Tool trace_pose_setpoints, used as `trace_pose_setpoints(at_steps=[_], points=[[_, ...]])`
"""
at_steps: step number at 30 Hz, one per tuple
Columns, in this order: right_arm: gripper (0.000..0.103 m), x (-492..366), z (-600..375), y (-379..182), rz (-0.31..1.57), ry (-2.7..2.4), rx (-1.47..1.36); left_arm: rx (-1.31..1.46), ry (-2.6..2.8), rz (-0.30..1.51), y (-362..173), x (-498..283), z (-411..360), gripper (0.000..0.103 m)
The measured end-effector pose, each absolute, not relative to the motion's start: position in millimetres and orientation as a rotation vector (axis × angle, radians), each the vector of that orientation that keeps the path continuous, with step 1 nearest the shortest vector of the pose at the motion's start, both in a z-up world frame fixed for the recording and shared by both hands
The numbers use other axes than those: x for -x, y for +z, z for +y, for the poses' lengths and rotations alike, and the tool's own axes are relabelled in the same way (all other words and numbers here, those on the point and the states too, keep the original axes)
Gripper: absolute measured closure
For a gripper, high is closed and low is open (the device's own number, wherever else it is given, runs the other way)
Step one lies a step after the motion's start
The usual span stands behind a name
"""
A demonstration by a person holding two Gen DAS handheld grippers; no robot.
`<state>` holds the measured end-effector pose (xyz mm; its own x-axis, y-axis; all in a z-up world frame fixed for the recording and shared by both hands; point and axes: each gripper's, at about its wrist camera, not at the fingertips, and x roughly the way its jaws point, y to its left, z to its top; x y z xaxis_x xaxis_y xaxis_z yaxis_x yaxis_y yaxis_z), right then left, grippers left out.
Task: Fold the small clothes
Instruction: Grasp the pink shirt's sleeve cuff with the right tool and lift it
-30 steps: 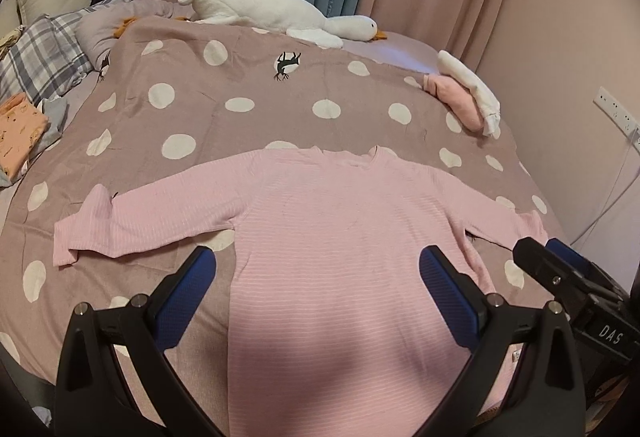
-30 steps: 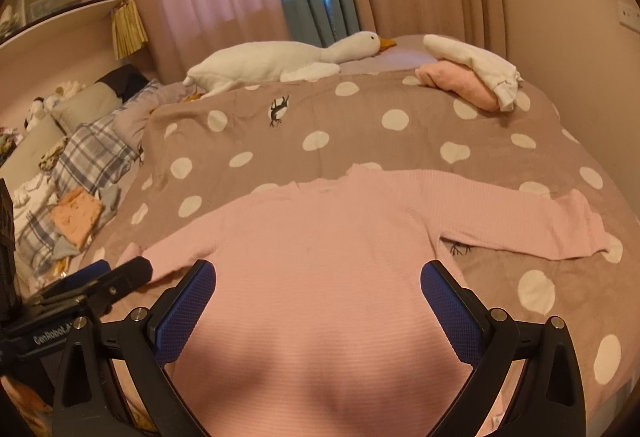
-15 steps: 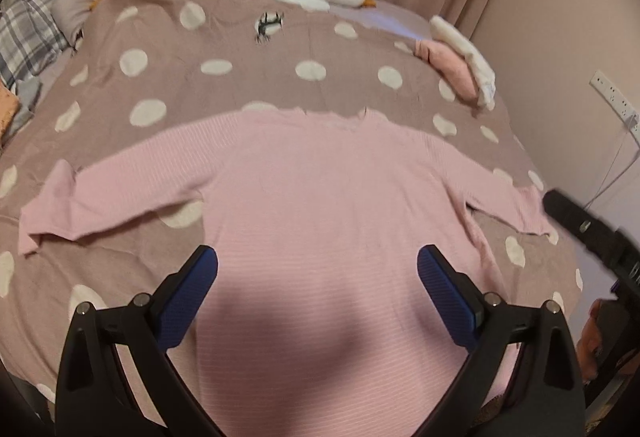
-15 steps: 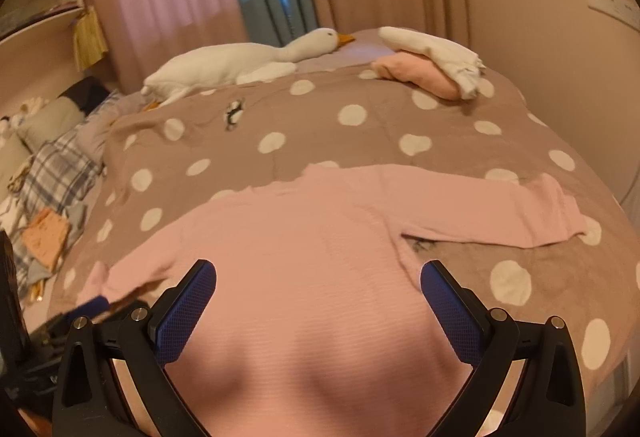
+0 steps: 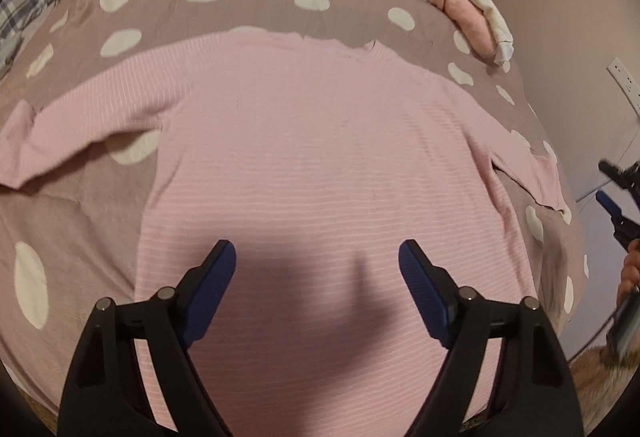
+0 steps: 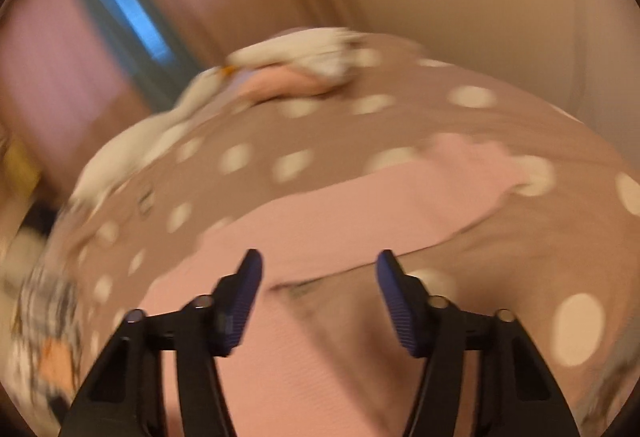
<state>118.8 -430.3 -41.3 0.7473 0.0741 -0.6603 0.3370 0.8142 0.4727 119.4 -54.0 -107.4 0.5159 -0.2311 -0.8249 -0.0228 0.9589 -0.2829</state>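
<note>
Both hand-held grippers have dropped closer to the pink top [image 5: 320, 157], spread flat on the spotted bed [image 5: 72, 221]. Left hand-held gripper [image 5: 318, 269] hangs over its lower body, jaws apart and closing, empty. Right hand-held gripper [image 6: 319, 269], blurred, narrows over the sleeve's underarm, gripping nothing.

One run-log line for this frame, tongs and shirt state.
left tongs: closing, above pink shirt body, nothing gripped | right tongs: closing, near armpit, nothing gripped | shirt: flat on spotted bedspread, unfolded
</note>
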Motion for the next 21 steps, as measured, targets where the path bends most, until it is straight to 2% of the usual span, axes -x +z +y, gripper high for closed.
trace_pose_setpoints(at_steps=[1, 6, 9, 15, 19, 21], points=[[0.054, -119, -445, -46, 0.723, -0.184, -0.645, 0.271, -0.122, 1.027, -110, -120, -54, 0.022], [0.055, -123, -521, -83, 0.751, -0.368, -0.792, 0.264, -0.114, 1.052, -120, -125, -57, 0.024], [0.064, -129, -552, -113, 0.798, -0.468, -0.871, 0.282, -0.12, 1.069, -124, -128, -60, 0.024], [0.065, -139, -573, -157, 0.795, -0.402, -1.059, 0.271, -0.141, 1.087, -128, -131, -69, 0.024], [0.066, -154, -572, -161, 0.771, -0.378, -1.068, 0.302, -0.139, 1.099, -130, -135, -68, 0.024], [0.083, -163, -569, -158, 0.772, -0.374, -1.044, 0.314, -0.14, 1.097, -129, -136, -67, 0.024]])
